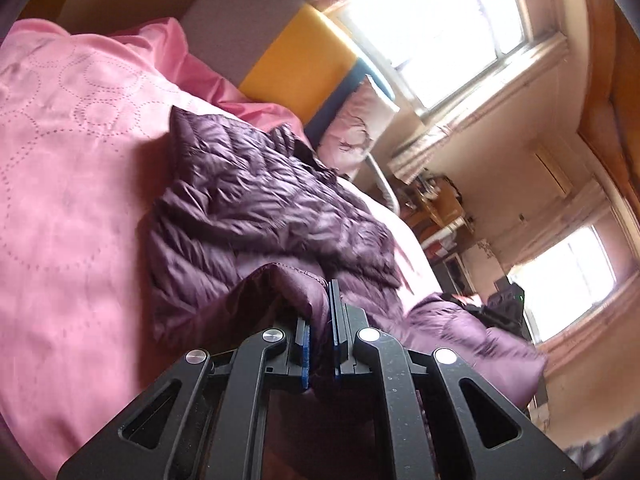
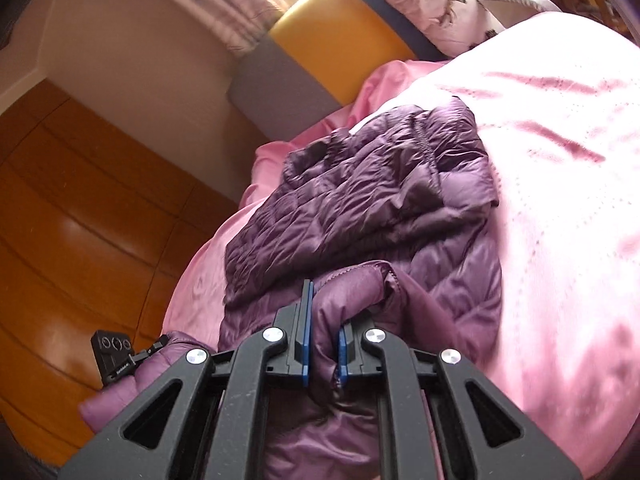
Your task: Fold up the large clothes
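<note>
A purple quilted puffer jacket (image 1: pixel 256 216), shiny and crinkled with stitched channels, lies spread on a bed covered by a smooth pink satin sheet (image 1: pixel 72 168) stitched with dotted circles. Behind it stands a padded headboard (image 1: pixel 296 64) in grey, yellow and blue blocks, with a pale printed pillow (image 1: pixel 356 132) against it. Bright windows (image 1: pixel 448 28) with pinkish curtains light the room; the right wrist view shows glossy wooden floorboards (image 2: pixel 80 208) beside the bed. The left gripper (image 1: pixel 320 320) points slantwise down, its blue-padded fingers clenched on a bunched fold of the jacket's near edge. The right gripper (image 2: pixel 324 320) does likewise, pinching another puffy fold of the jacket (image 2: pixel 360 200).
</note>
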`<state>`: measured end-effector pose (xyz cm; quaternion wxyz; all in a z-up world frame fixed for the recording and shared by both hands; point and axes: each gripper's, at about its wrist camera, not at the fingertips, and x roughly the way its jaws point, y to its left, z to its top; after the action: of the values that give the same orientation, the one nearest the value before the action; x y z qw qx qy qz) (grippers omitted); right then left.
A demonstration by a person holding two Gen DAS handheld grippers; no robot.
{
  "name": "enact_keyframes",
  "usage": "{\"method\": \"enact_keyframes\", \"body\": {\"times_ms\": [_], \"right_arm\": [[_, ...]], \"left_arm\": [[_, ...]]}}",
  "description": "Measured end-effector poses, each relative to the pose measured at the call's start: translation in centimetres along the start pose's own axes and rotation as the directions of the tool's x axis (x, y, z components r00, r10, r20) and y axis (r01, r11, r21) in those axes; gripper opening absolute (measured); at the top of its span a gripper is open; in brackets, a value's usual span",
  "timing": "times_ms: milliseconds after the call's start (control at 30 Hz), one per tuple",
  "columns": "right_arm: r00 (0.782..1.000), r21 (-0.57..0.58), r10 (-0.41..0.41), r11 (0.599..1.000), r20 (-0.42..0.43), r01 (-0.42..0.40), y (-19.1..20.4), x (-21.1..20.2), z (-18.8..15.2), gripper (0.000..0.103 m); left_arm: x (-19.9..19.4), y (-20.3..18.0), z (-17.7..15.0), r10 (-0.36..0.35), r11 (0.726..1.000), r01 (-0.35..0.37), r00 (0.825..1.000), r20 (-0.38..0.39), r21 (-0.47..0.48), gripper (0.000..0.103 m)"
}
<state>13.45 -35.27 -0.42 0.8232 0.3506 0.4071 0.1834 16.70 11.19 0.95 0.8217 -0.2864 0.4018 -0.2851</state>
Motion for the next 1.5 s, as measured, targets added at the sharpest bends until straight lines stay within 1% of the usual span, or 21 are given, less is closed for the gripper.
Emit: {"method": "enact_keyframes", "body": {"times_ms": [133,233,300,333,400,467,500,567,633,700,800,833,867,900,1000,1033,1067,1100,1267,1367,1500], "right_arm": [[0.999,0.037,-0.047,0.998,-0.010,0.047,-1.5,1.8,2.3,0.010],[0.998,0.031,-0.062,0.998,-0.005,0.062,-2.2,2.8,3.4,0.016],[0.998,0.041,-0.068,0.997,-0.009,0.069,-2.5,3.3,4.0,0.031],[0.998,0.046,-0.064,0.997,-0.004,0.064,-2.7,3.3,4.2,0.038],[0.999,0.067,-0.033,0.997,0.013,0.032,-3.0,3.3,4.7,0.068],[0.999,0.085,0.000,0.996,0.041,-0.003,-3.1,2.5,4.6,0.081],[0.998,0.089,0.017,0.996,0.057,-0.022,-3.2,2.2,4.6,0.088],[0.996,0.088,0.024,0.996,0.087,-0.032,-3.3,1.3,4.3,0.096],[0.995,0.069,0.010,0.998,0.100,-0.017,-3.4,0.3,3.6,0.096],[0.994,0.059,-0.010,0.998,0.111,0.003,-3.7,-0.9,2.5,0.097],[0.993,0.007,-0.066,0.998,0.096,0.066,-4.0,-1.5,0.4,0.097],[0.993,-0.009,-0.091,0.996,0.080,0.092,-4.1,-1.3,-0.2,0.096],[0.991,-0.032,-0.121,0.992,0.063,0.124,-4.2,-0.8,-0.7,0.090],[0.987,-0.062,-0.154,0.986,0.047,0.156,-4.2,-0.1,-1.3,0.076],[0.977,-0.082,-0.213,0.974,0.006,0.213,-4.8,2.0,-2.3,0.042],[0.977,-0.083,-0.214,0.973,0.004,0.214,-4.9,2.2,-2.6,0.036],[0.977,-0.085,-0.212,0.974,0.005,0.212,-4.8,2.3,-2.8,0.026],[0.979,-0.086,-0.205,0.975,0.006,0.205,-4.6,2.3,-3.0,0.021],[0.984,-0.118,-0.179,0.977,-0.008,0.177,-3.7,0.7,-4.4,0.013],[0.984,-0.144,-0.175,0.975,-0.030,0.169,-3.1,-0.9,-5.9,0.012],[0.980,-0.171,-0.185,0.970,-0.068,0.172,-2.6,-3.0,-8.4,0.012]], "left_arm": [[2.6,1.7,2.7,0.059,0.996,-0.059,0.998,-0.007,-0.065,0.007],[4.0,3.2,4.3,0.100,0.986,-0.104,0.994,-0.039,-0.130,0.009],[4.2,4.2,4.9,0.095,0.980,-0.103,0.994,-0.053,-0.170,0.018],[4.1,4.5,5.1,0.097,0.976,-0.106,0.994,-0.053,-0.191,0.026],[3.3,5.2,5.5,0.093,0.968,-0.096,0.995,-0.025,-0.234,0.043],[2.2,5.7,5.4,0.100,0.962,-0.091,0.995,0.022,-0.256,0.072],[1.4,6.0,5.3,0.125,0.960,-0.107,0.991,0.052,-0.260,0.076],[0.5,6.6,5.0,0.132,0.959,-0.109,0.989,0.072,-0.260,0.076],[0.3,7.2,4.4,0.145,0.959,-0.124,0.987,0.063,-0.256,0.076],[0.5,7.4,3.4,0.168,0.965,-0.156,0.985,0.038,-0.212,0.076],[2.1,6.9,1.9,0.160,0.976,-0.161,0.987,-0.018,-0.150,0.076],[2.7,6.7,1.5,0.161,0.978,-0.165,0.986,-0.037,-0.131,0.073],[3.4,6.5,1.0,0.167,0.979,-0.173,0.984,-0.060,-0.105,0.063],[3.9,6.2,0.7,0.179,0.979,-0.185,0.981,-0.074,-0.080,0.058],[4.4,5.5,0.1,0.228,0.973,-0.230,0.970,-0.078,-0.011,0.036],[4.3,5.4,0.0,0.231,0.973,-0.232,0.970,-0.079,-0.004,0.026],[3.9,5.3,-0.1,0.236,0.972,-0.236,0.969,-0.078,0.011,0.021],[3.7,5.3,-0.2,0.237,0.971,-0.237,0.968,-0.078,0.021,0.019],[2.7,4.8,-1.5,0.218,0.975,-0.213,0.971,-0.101,0.060,0.009],[2.1,4.2,-2.8,0.205,0.977,-0.198,0.972,-0.110,0.074,0.008],[-0.8,3.9,-5.6,0.184,0.982,-0.174,0.972,-0.143,0.077,0.008]]}}
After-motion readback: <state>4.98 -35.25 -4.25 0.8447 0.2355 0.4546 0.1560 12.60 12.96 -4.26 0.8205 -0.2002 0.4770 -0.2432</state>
